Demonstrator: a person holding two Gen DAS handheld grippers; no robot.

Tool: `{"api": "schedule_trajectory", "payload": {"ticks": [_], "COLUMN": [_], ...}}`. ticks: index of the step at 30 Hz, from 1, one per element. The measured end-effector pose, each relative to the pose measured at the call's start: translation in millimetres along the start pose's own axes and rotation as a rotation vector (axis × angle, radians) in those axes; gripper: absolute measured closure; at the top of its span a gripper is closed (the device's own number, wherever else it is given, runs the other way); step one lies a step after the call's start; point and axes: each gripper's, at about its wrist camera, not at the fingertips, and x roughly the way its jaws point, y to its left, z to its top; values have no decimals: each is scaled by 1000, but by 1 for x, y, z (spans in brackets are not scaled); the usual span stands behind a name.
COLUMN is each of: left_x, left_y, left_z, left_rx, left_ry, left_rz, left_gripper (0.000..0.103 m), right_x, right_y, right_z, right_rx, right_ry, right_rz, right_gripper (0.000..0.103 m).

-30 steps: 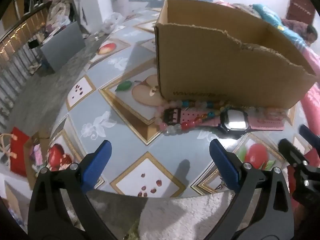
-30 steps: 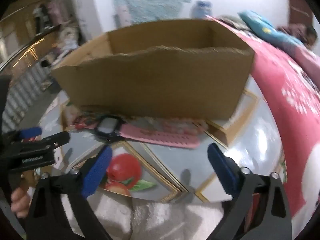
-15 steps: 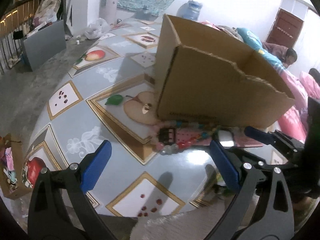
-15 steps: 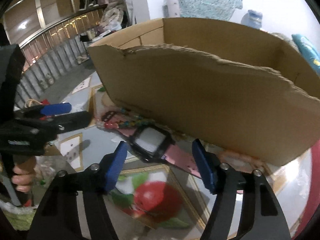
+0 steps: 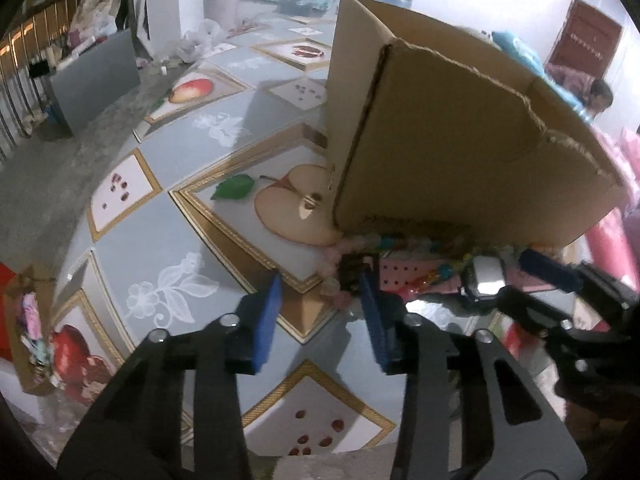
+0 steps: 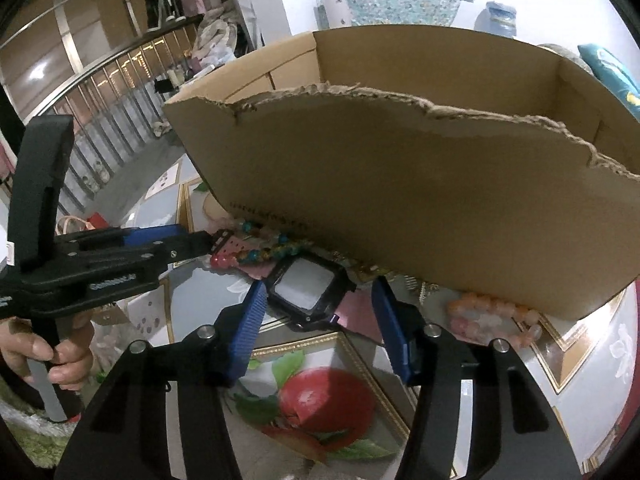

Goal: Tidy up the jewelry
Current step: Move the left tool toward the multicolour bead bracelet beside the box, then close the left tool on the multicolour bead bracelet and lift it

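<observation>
A pink-strapped watch with a black square face [image 6: 305, 285] lies on the table against the front of an open cardboard box [image 6: 420, 184]. Bead bracelets [image 6: 264, 250] lie over its strap, and a peach bead bracelet [image 6: 494, 314] lies to the right. My right gripper [image 6: 318, 300] is open, with its blue pads on either side of the watch face. My left gripper [image 5: 320, 296] is open, its tips by the black buckle [image 5: 352, 270] at the strap's left end. The watch face [image 5: 486, 278] and the box [image 5: 460, 168] also show in the left wrist view.
The table [image 5: 168, 240] has a fruit-patterned grey-blue cloth and ends just below both grippers. A grey panel [image 5: 96, 80] stands on the floor at the far left. A red and pink bedspread [image 5: 612, 236] lies right of the box.
Both grippers have moved in toward the watch and narrowed their jaws. The right one now straddles the watch face, the left one is at the buckle end.
</observation>
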Motion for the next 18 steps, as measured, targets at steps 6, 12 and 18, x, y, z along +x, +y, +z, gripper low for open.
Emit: {"api": "schedule_trajectory", "payload": {"ticks": [6, 12, 18], "left_x": [-10, -20, -23], "left_y": [-1, 7, 12], "left_z": [-12, -25, -29], "left_rx": [48, 58, 71], "left_ry": [29, 48, 50], "left_rz": [29, 51, 47], "left_gripper": [69, 71, 83], "right_x": [-8, -13, -3], "right_y": [-2, -1, 8], "right_z": [-2, -2, 11], "right_rx": [5, 7, 28], "right_ry": [-24, -37, -10], "right_rz": [-3, 25, 137], "right_gripper": [49, 49, 60]}}
